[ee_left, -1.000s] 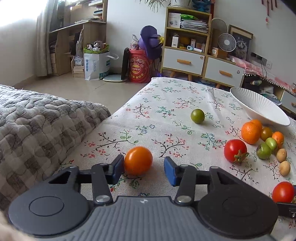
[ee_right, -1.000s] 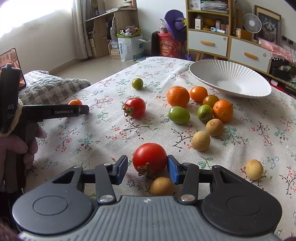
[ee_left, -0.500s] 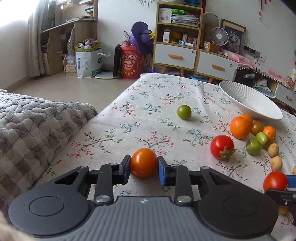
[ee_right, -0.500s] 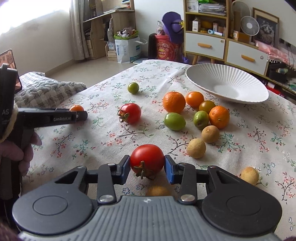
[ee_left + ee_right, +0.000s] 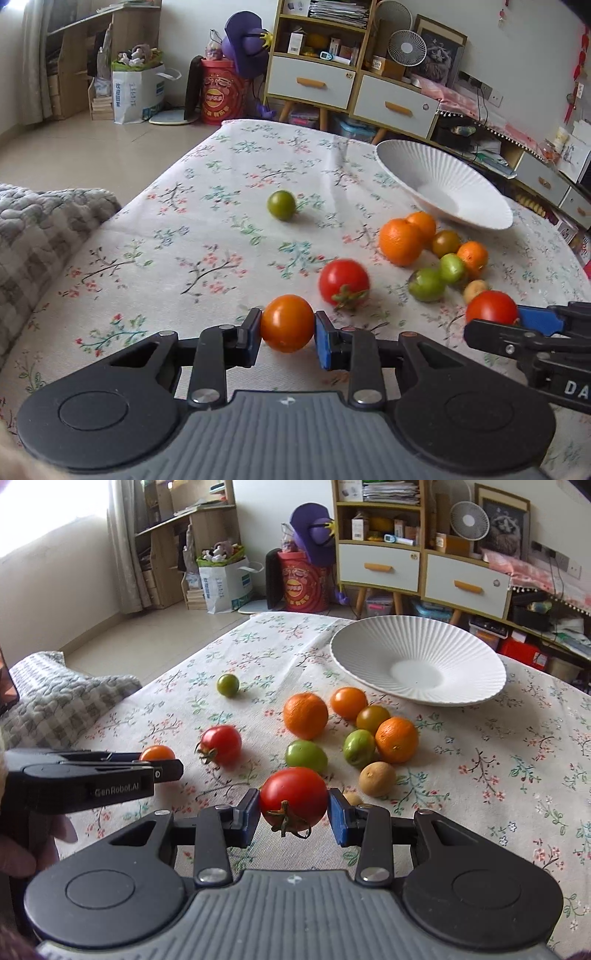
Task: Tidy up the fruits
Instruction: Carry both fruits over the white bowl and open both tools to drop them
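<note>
The left hand-held gripper (image 5: 288, 338) is clamped on an orange tomato (image 5: 287, 323); the right hand-held gripper (image 5: 293, 818) is clamped on a red tomato (image 5: 293, 798). The white bowl (image 5: 461, 686) at the far right holds nothing, so the sorting looks barely begun. A green tomato (image 5: 227, 685), another red tomato (image 5: 219, 744) and oranges (image 5: 306, 715) remain loose on the bench's floral cloth (image 5: 517, 775). Beyond stand a drawer cabinet (image 5: 421, 572) and a fan (image 5: 469, 520).

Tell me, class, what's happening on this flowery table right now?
A person holds a gripper in each hand. The left gripper is clamped on a small round orange tomato; the right gripper is clamped on a round red tomato. The ribbed white bowl holds nothing yet, with more loose fruit on the floral tablecloth.
</note>
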A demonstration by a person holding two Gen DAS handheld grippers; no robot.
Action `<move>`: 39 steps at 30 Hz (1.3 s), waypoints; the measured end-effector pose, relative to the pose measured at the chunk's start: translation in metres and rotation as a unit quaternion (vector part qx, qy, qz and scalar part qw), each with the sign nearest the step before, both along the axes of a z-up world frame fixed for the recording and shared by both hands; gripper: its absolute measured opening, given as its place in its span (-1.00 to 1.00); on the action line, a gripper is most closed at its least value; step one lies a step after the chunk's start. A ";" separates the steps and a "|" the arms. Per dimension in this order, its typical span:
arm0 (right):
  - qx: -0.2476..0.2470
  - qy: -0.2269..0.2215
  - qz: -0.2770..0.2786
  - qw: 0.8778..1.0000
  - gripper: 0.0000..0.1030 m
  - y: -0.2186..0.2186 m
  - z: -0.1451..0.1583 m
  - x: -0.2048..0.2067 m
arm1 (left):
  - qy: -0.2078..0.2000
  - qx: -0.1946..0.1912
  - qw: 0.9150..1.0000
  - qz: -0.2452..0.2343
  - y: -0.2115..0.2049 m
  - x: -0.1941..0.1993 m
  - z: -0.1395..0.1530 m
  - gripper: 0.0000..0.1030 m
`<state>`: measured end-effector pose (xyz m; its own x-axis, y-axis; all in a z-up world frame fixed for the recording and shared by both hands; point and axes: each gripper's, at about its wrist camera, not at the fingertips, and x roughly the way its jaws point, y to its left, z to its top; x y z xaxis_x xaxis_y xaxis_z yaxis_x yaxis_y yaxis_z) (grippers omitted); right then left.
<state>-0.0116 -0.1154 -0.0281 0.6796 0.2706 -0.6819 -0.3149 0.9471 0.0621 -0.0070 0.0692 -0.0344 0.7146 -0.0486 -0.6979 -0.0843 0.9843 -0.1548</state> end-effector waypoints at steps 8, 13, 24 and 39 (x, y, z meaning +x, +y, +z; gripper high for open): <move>0.009 0.006 -0.042 0.999 -0.30 -0.019 0.020 0.030 | -0.024 0.007 0.998 -0.052 -0.035 0.021 0.028 -0.45; 0.023 0.002 -0.063 0.998 -0.30 -0.033 0.029 0.051 | -0.026 0.010 0.996 -0.086 -0.055 0.042 0.035 -0.45; 0.088 0.012 -0.111 0.990 -0.30 -0.074 0.026 0.101 | -0.056 0.023 0.988 -0.143 -0.087 0.099 0.035 -0.45; 0.119 0.044 -0.100 0.987 -0.30 -0.082 0.006 0.127 | -0.043 0.011 0.984 -0.174 -0.104 0.136 0.010 -0.45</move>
